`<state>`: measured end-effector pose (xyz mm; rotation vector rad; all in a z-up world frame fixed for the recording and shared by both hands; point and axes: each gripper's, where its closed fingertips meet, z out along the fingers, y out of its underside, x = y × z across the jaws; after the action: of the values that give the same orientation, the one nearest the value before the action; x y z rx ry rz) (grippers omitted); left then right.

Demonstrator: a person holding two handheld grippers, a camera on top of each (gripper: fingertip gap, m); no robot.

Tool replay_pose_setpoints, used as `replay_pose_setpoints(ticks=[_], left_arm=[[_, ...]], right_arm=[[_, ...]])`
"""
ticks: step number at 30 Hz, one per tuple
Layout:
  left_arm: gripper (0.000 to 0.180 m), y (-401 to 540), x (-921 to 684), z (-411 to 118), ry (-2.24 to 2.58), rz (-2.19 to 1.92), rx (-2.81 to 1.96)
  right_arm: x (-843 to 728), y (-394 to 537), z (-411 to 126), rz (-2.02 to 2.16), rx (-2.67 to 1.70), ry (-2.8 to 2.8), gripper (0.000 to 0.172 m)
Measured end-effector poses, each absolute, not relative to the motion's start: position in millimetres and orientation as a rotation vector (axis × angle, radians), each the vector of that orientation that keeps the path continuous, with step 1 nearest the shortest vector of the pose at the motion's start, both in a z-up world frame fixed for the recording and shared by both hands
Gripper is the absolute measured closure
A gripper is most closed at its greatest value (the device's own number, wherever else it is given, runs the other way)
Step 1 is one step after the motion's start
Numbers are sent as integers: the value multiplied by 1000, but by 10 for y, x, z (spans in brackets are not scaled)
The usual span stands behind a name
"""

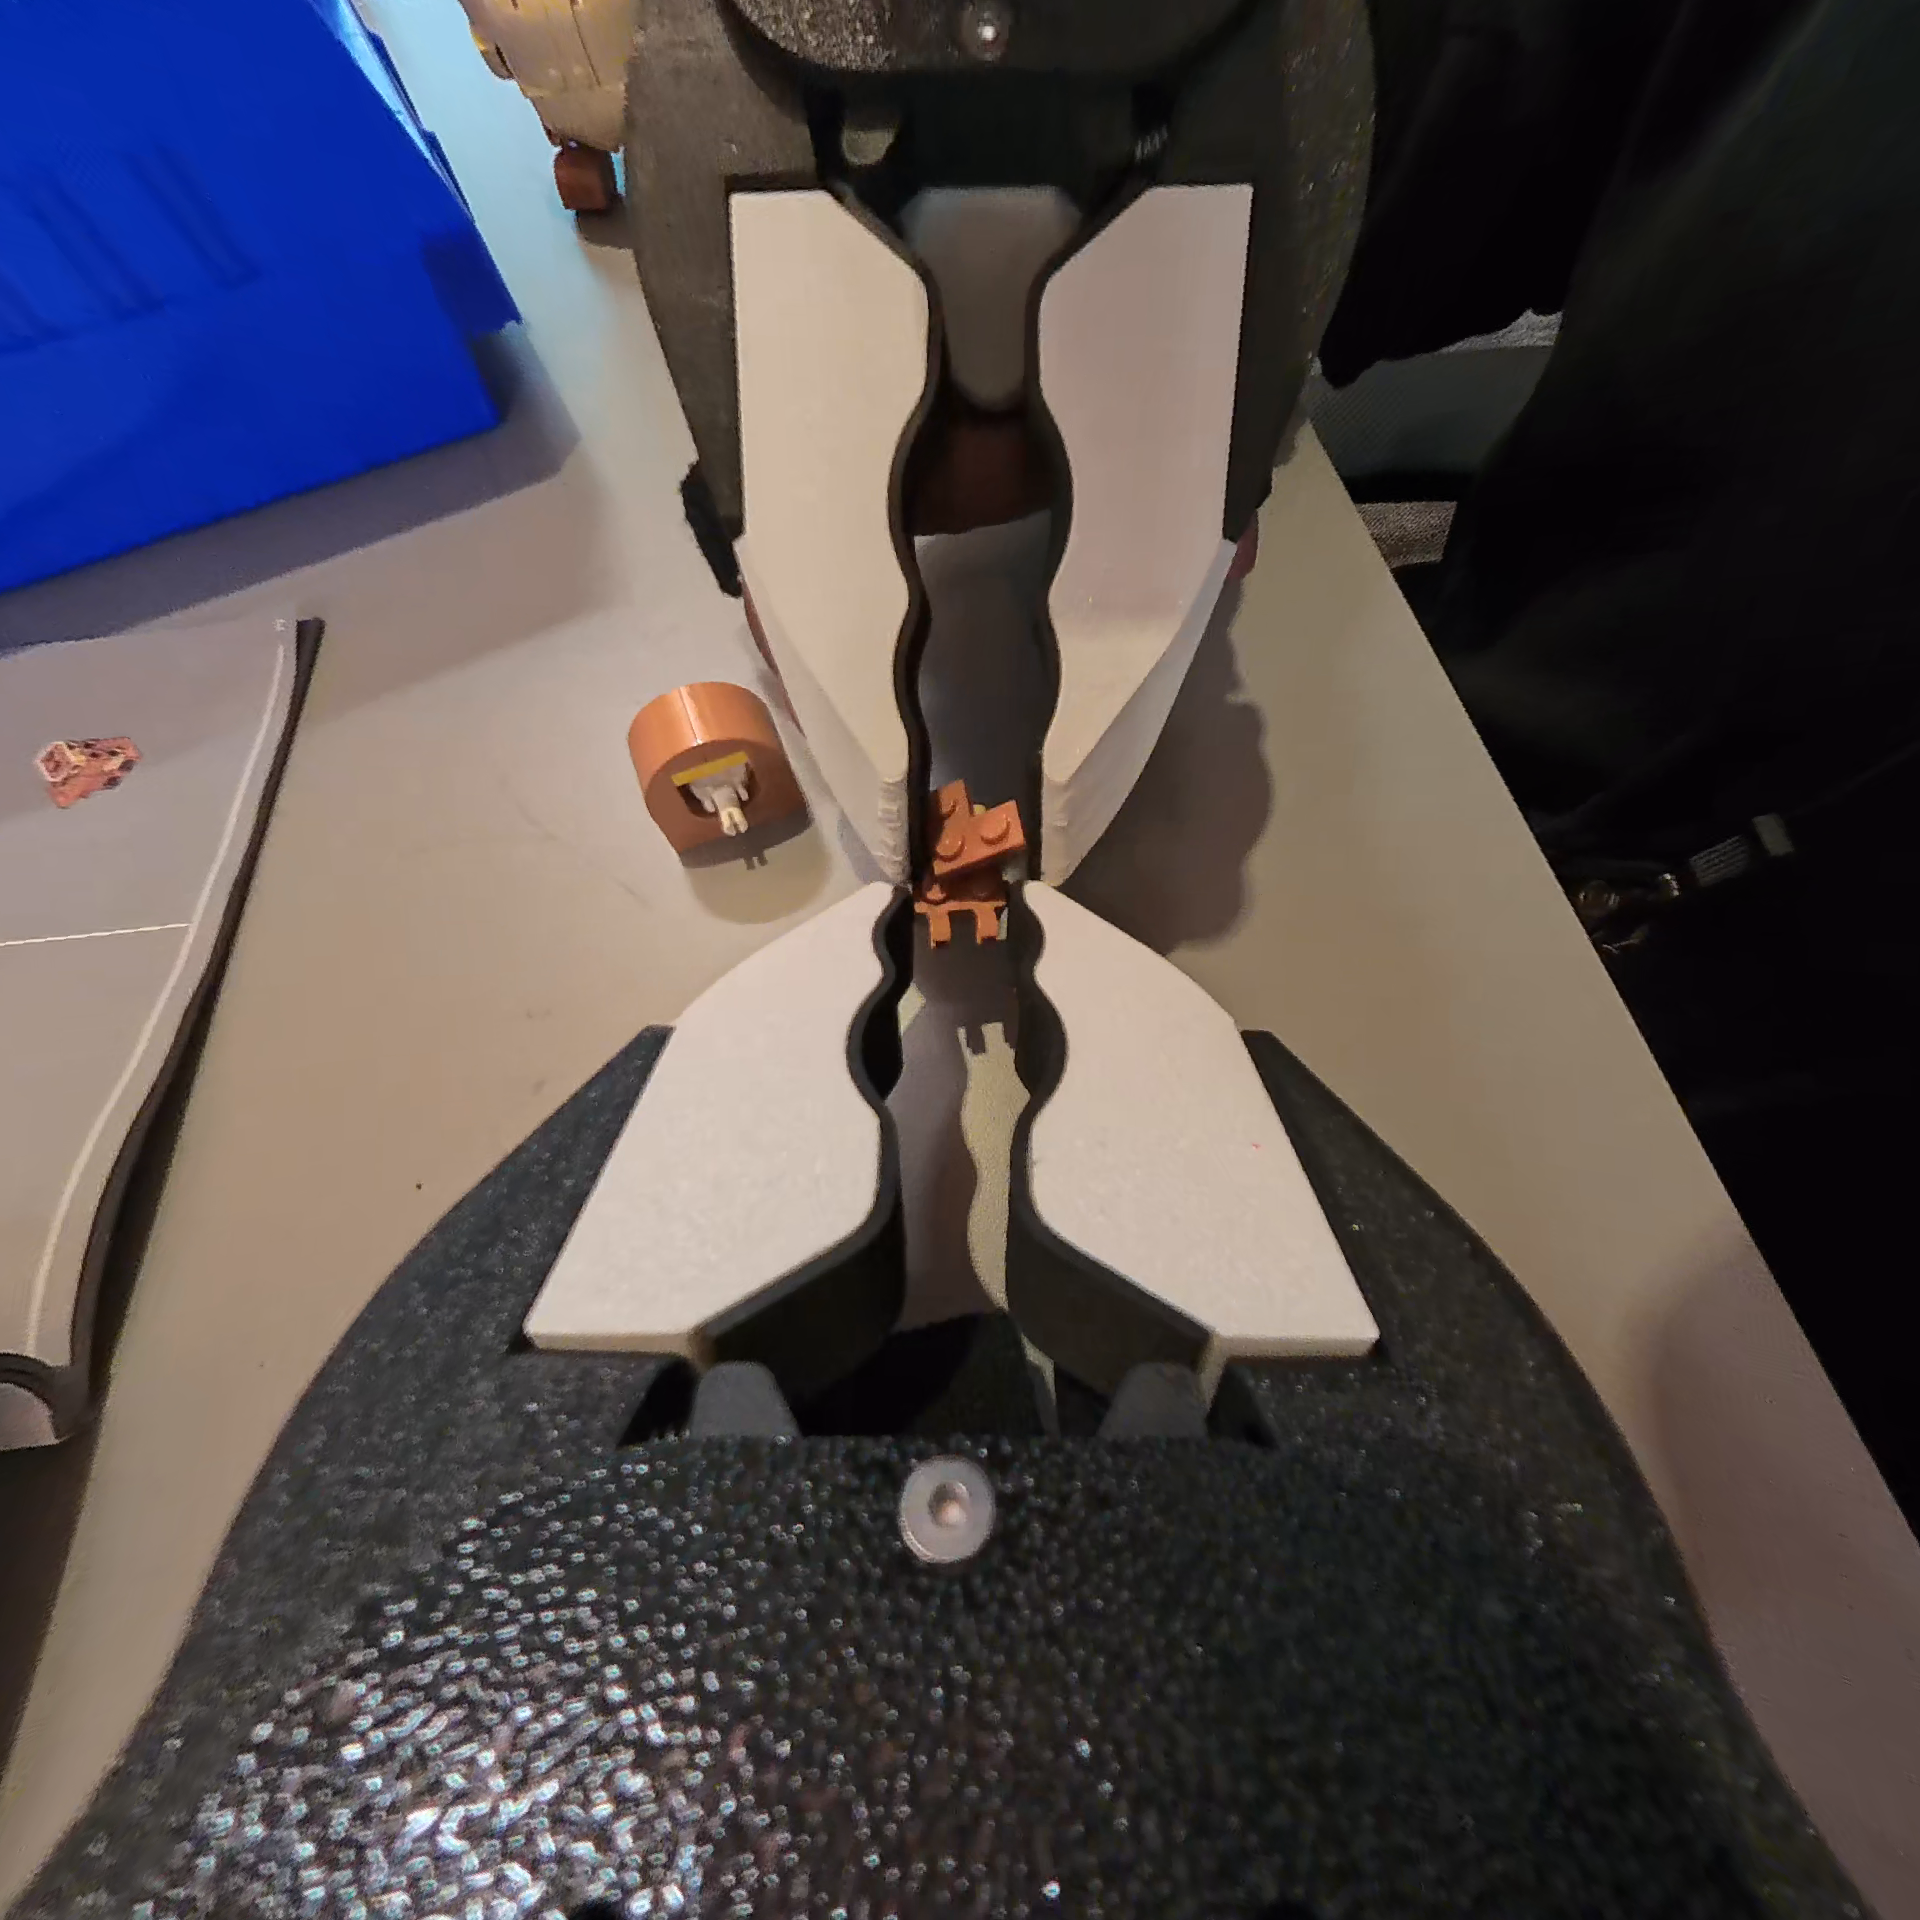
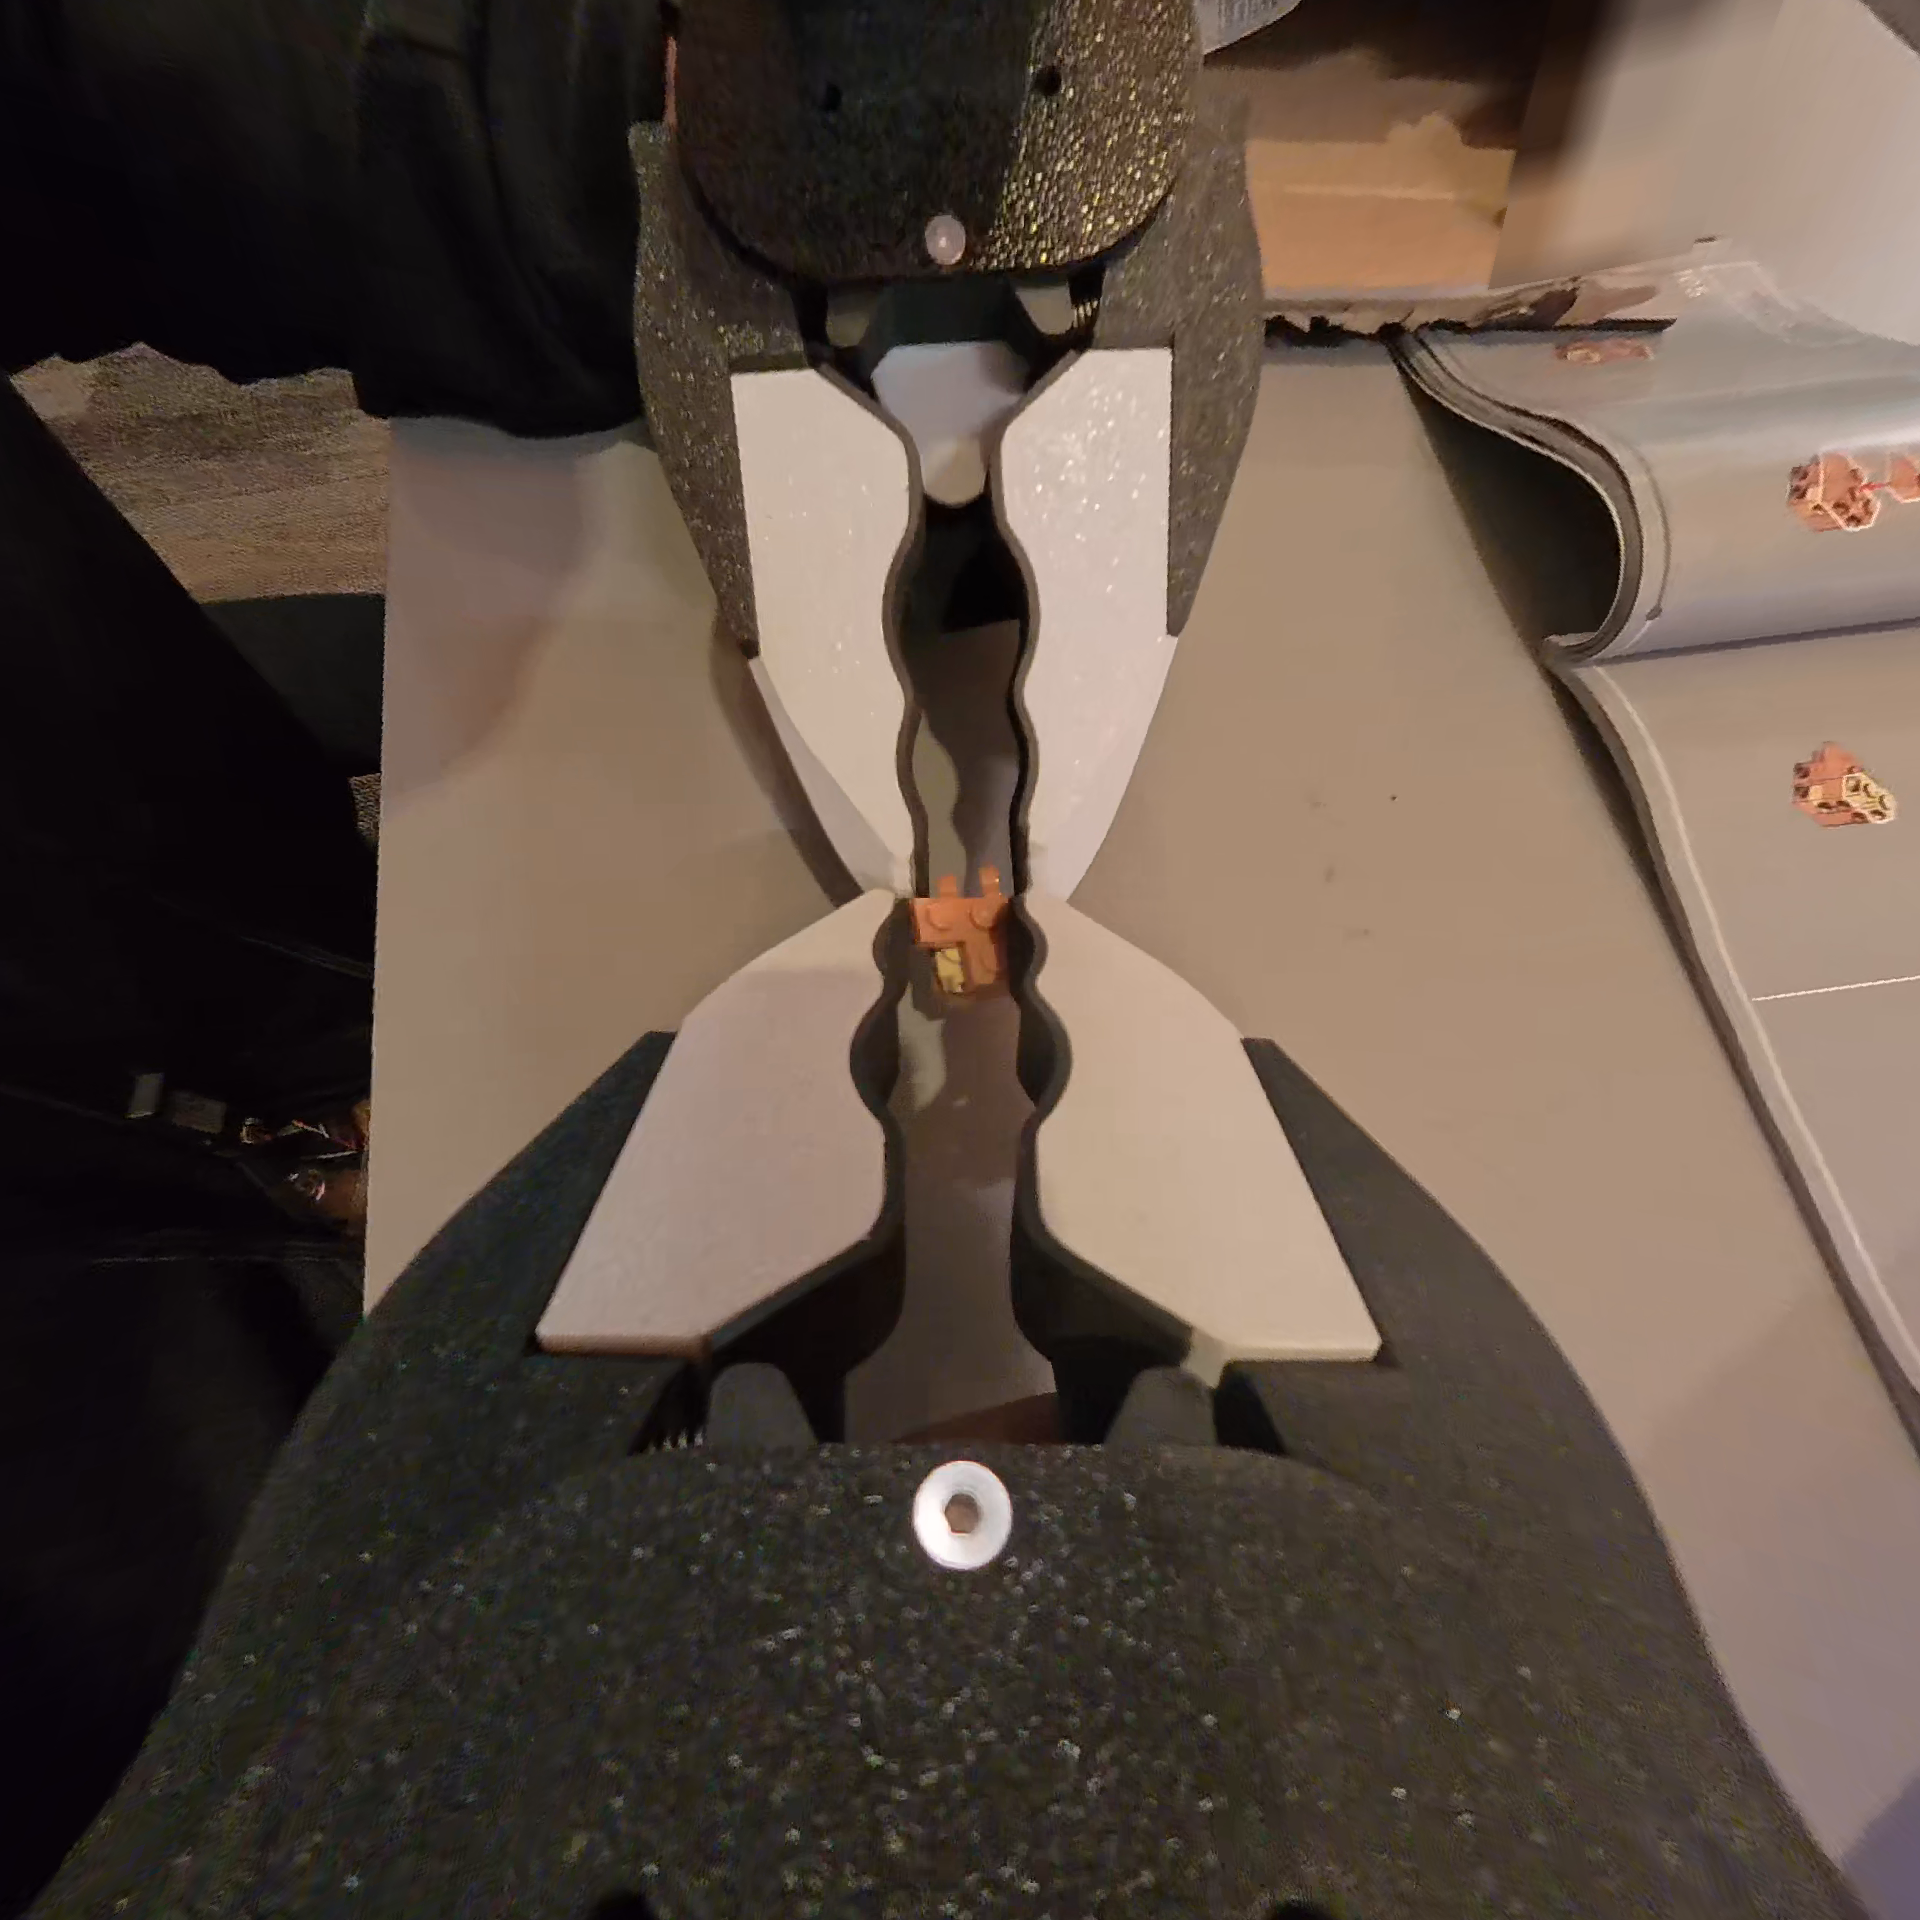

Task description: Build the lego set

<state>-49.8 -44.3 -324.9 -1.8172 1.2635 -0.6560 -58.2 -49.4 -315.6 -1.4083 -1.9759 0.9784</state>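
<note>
Grey table (image 1: 1351, 727), blue bin (image 1: 208, 260) far left, cardboard box (image 2: 1371, 187) behind, dim warm light, dark surroundings.

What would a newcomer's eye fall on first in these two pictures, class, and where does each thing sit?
First, the two tools meeting tip to tip above the grey table, the left tool and right tool both clamped on one small orange brick assembly. Next, a brown wheel-like cylinder lies on the table just left of the tips. A bright blue bin fills the far left corner.
</note>
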Motion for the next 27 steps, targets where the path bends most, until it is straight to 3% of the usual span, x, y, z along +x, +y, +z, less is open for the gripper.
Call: replay_pose_setpoints(ticks=[21, 27], left_arm=[[164, -455, -524, -3227, 1247, -685, -1822], [164, -416, -582, -3207, 1285, -555, -1806]], right_arm=[[-606, -482, -3018, 1012, -1313, -1914, 151], [-564, -337, -3013, 1025, -1563, -1760, 148]])
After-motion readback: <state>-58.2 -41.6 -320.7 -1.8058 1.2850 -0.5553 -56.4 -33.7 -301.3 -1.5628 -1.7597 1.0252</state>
